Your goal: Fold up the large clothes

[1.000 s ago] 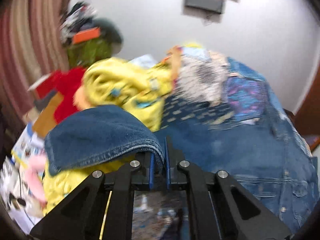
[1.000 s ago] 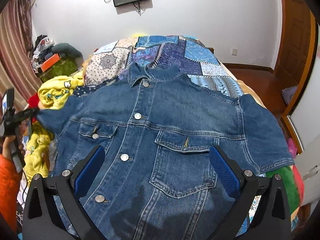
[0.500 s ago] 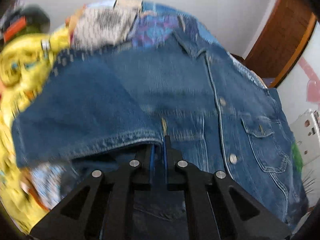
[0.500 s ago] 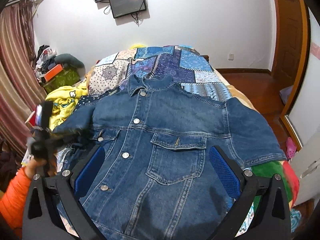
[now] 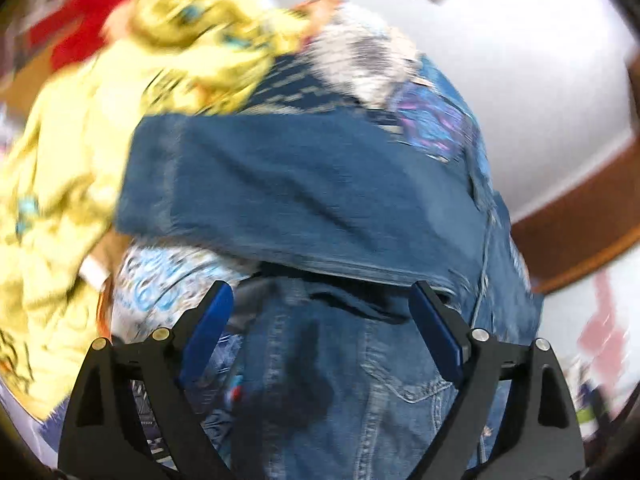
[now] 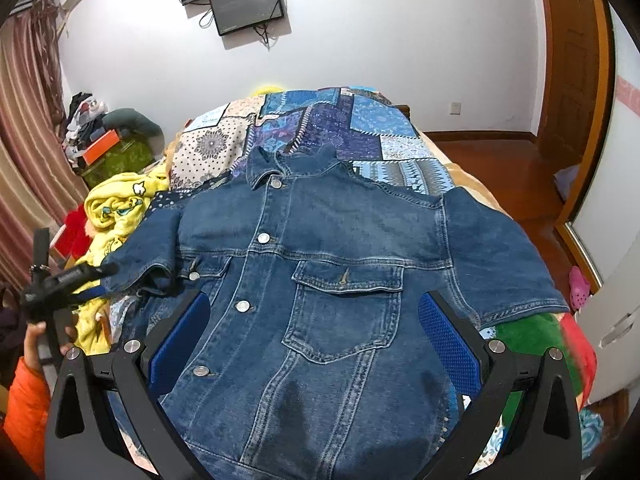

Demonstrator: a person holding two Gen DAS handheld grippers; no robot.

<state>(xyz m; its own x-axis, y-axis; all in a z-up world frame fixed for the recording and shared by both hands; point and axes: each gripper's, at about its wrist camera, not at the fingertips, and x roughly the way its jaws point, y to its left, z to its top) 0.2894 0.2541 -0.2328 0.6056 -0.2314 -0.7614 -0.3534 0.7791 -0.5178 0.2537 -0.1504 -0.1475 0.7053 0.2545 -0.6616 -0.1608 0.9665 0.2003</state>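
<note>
Denim jacket (image 6: 340,280): lying buttoned on patchwork quilt (image 6: 304,128), short sleeve (image 5: 304,196) just folded inward. Left gripper (image 5: 320,340) now released, right gripper (image 6: 316,340) hovering, gaping, holding nothing.

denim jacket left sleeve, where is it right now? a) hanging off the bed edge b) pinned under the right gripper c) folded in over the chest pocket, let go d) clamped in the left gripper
c: the left sleeve lies folded over the denim jacket front, and the left gripper stands open, holding nothing.
</note>
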